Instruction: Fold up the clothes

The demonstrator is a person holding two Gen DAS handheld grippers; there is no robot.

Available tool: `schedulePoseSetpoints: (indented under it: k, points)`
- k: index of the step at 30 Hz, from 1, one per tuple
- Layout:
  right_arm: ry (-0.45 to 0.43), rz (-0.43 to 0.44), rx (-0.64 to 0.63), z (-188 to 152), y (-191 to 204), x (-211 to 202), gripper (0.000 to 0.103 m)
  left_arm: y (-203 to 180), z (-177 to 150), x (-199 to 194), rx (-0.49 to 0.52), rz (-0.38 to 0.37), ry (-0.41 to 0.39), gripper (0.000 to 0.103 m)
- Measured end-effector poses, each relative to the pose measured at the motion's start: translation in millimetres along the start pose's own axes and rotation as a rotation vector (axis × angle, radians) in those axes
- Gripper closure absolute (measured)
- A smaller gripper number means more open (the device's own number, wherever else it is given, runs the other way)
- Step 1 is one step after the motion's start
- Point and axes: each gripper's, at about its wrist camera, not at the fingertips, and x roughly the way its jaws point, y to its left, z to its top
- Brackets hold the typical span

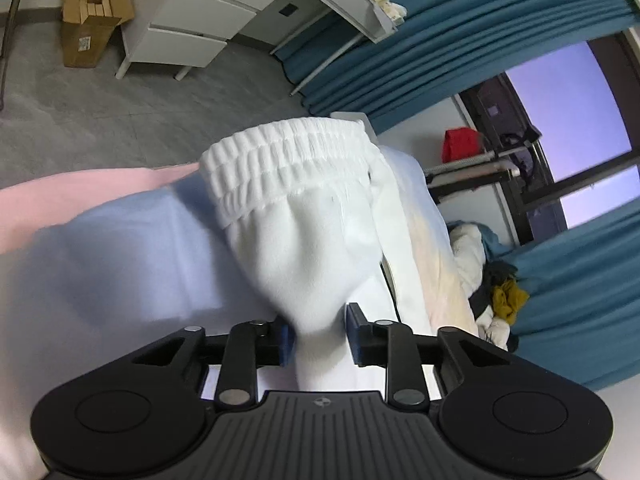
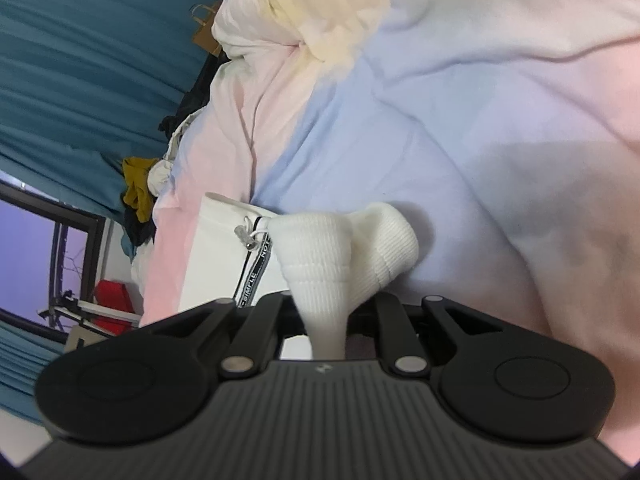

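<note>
While over the bedsheet (image 2: 460, 128) | left tool (image 1: 320, 334) — right tool (image 2: 324, 320) — both clamp white shorts (image 1: 304, 200)

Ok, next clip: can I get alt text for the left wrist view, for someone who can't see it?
The left gripper pinches a bunched white garment, its ribbed elastic waistband fanned out above the jaws. Under it lies a pastel pink-and-blue bedsheet; behind are grey floor, a white drawer unit, a cardboard box and teal curtains.

Teal curtains (image 1: 460, 28), grey floor (image 1: 120, 112), wht drawers (image 1: 192, 20)
</note>
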Motion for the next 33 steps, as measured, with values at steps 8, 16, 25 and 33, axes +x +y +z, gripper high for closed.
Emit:
schedulePoseSetpoints:
  k: [8, 16, 25, 33]
  points:
    - [-0.044, -0.016, -0.184, -2.1, 24.6, -11.2, 0.091, -63.5, -27.4, -49.8, 0.271, 0.064, -0.072, 0.046]
    - [-0.070, -0.018, -0.191, -4.3, 29.5, -18.2, 0.091, -170.9, -89.9, -13.0, 0.593, 0.011, -0.062, 0.044]
    - [-0.103, -0.030, -0.232, -10.5, 35.9, -21.5, 0.091, -221.4, -187.7, 88.0, 0.816, 0.027, 0.052, 0.042]
    - [-0.131, -0.022, -0.255, -13.1, 40.2, -26.6, 0.091, -203.1, -232.5, 143.5, 1.016, 0.116, 0.103, 0.042]
